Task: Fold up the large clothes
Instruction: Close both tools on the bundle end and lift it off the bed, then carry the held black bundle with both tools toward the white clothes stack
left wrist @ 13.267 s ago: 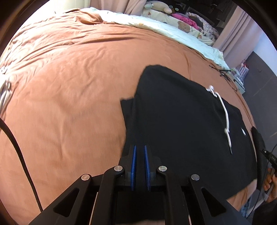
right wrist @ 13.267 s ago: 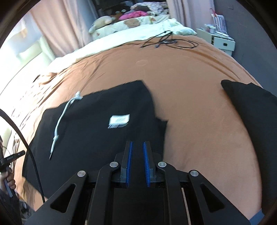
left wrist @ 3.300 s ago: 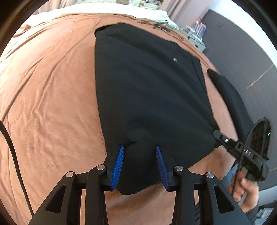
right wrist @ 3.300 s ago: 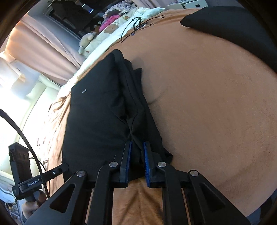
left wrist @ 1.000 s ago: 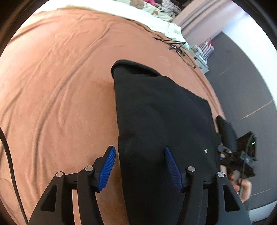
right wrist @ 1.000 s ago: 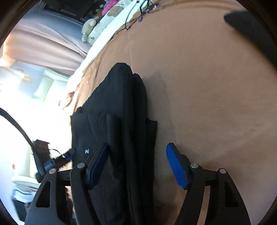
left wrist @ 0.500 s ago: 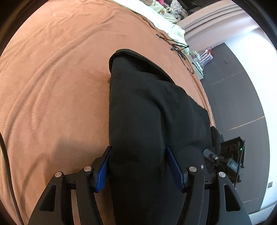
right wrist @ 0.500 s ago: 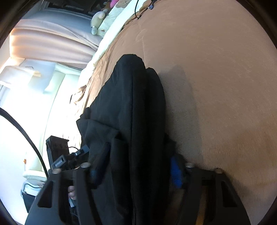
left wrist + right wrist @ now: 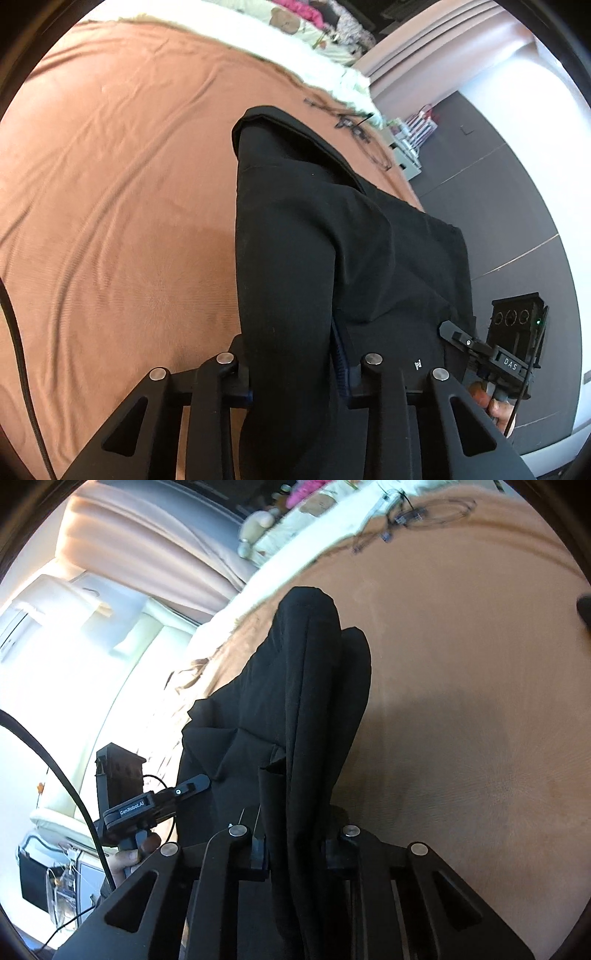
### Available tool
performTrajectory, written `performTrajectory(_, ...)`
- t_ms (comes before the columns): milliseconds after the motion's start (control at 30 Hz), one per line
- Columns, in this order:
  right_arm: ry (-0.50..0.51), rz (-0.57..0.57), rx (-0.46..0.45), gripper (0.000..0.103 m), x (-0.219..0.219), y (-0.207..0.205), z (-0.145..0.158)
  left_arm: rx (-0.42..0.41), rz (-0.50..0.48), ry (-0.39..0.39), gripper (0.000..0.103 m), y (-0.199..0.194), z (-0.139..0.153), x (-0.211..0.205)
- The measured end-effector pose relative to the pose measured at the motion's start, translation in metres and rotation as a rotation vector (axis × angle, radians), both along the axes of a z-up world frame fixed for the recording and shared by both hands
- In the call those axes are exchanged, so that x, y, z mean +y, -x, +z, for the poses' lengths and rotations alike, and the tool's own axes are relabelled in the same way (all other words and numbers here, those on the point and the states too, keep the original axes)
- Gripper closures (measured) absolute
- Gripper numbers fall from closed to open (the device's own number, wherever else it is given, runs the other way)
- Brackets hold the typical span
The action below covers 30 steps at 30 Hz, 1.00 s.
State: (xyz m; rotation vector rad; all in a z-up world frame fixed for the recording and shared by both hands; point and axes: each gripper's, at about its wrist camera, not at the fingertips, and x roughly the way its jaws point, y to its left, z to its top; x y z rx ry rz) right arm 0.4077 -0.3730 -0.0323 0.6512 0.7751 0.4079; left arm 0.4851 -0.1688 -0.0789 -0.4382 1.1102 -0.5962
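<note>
The black garment [image 9: 314,229] is seen in the left wrist view as a long dark strip on the brown bed cover [image 9: 110,184]. Its long line runs from 6 o'clock, at the jaws, up to about 12 o'clock, where its far folded end rests on the cover. The near end is lifted off the bed. The left gripper [image 9: 295,369] is set right at this near end, on the garment's left edge. Its jaws are closing, and a thick fold of black cloth fills the space between them. The cloth looks pinched there.

To the right, at about 4 o'clock, the other tool is seen, held by a hand [image 9: 495,404], just beside the garment's right edge.

In the right wrist view the same garment [image 9: 314,701] is seen again as a tall strip from 6 o'clock to 12 o'clock. The right gripper [image 9: 295,849] is set at the near end, on the right edge. Its jaws are closing too, and bunched cloth is caught between them. The brown cover lies bare at 3 o'clock.

Both tools are equally near, one at each near corner. The far end lies straight ahead of both. It is judged that the near end is to be carried forward, toward 12 o'clock, and laid over the far end.
</note>
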Motion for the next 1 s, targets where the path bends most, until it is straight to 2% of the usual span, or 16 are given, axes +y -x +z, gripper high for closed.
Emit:
performTrajectory(300,0.045,0.023,-0.142,0.089,0.027,0.062,0.065,-0.117,0.019,0.053,0.072,0.037,0.078,0.022)
performTrajectory(533,0.073,0.057,-0.243,0.089,0.052,0.106,0.11,-0.227,0.049,0.078,0.073,0.073,0.142,0.054)
performTrajectory(767,0.102,0.117,-0.332,0.089,0.087,0.147,0.144,-0.319,0.109,0.095,0.073,0.113,0.197,0.106)
performTrajectory(1000,0.096,0.185,-0.405,0.089,0.139,0.163,0.162,-0.403,0.188,0.095,0.073,0.159,0.242,0.175)
